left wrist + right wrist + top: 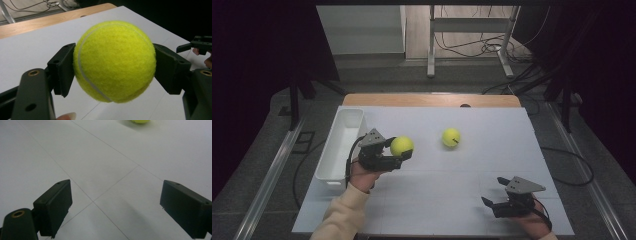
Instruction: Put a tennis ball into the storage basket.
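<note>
- A white bin (pixel 343 145) sits on the table (pixel 472 200) just behind and to the left of the left gripper (pixel 404 152); what shows of its inside holds nothing.
- The held tennis ball (pixel 402 146) is bright yellow-green and fuzzy, with a pale curved seam running down its left side in the left gripper view (pixel 115 61).
- It sits squarely between the left gripper's two black jaws, which are clenched on its sides, one pad on each; it hangs clear above the white table.
- A second tennis ball (pixel 451 137) lies on the table, ahead of the right gripper (pixel 494 192) and well apart from it.
- The right gripper's jaws stand released, wide apart, with bare table between them.
</note>
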Available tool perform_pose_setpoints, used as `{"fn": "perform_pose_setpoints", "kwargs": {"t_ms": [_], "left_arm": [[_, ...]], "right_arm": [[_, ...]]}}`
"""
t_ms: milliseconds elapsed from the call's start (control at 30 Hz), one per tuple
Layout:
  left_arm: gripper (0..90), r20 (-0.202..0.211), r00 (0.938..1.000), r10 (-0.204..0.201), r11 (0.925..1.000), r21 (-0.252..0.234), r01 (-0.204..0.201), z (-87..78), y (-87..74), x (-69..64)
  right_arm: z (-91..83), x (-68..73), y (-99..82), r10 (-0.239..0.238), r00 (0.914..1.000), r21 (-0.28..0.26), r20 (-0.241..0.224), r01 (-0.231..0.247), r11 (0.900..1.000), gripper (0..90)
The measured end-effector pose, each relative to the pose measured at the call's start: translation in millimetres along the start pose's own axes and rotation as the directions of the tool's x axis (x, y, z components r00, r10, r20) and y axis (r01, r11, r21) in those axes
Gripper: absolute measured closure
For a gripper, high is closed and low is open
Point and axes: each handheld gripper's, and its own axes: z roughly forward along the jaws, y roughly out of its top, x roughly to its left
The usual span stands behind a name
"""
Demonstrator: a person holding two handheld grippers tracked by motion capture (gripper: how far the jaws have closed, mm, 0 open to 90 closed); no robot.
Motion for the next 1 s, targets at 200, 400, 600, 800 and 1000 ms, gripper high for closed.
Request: {"fn": "perform_pose_setpoints", "kwargs": {"t_ms": [200,400,600,800,1000], "left_arm": [[25.6,-0.006,0.9999,-0.008,0.9998,-0.017,0.008,-6.0,1.6,2.6],[25.6,-0.013,0.9998,-0.012,0.9994,-0.033,0.012,-11.8,3.2,5.1],[25.6,-0.020,0.9996,-0.019,0.9989,-0.044,0.018,-16.3,4.2,7.5],[25.6,-0.028,0.9993,-0.026,0.9977,-0.063,0.024,-23.2,6.0,10.1],[25.6,-0.035,0.9989,-0.030,0.9968,-0.075,0.027,-28.1,6.9,12.6]], "right_arm": [[0.0,0.0,0.0,0.000,1.0000,0.000,0.000,0.000,1.0000,11.2],[0.2,0.1,0.0,-0.001,1.0000,0.001,0.000,0.001,1.0000,11.2],[0.4,0.1,-0.1,-0.002,1.0000,0.000,0.001,0.002,1.0000,11.2],[0.2,0.3,0.0,-0.007,1.0000,0.007,0.006,0.007,1.0000,11.2],[0.2,0.4,0.0,-0.008,0.9999,0.007,0.007,0.008,0.9999,11.2]]}}
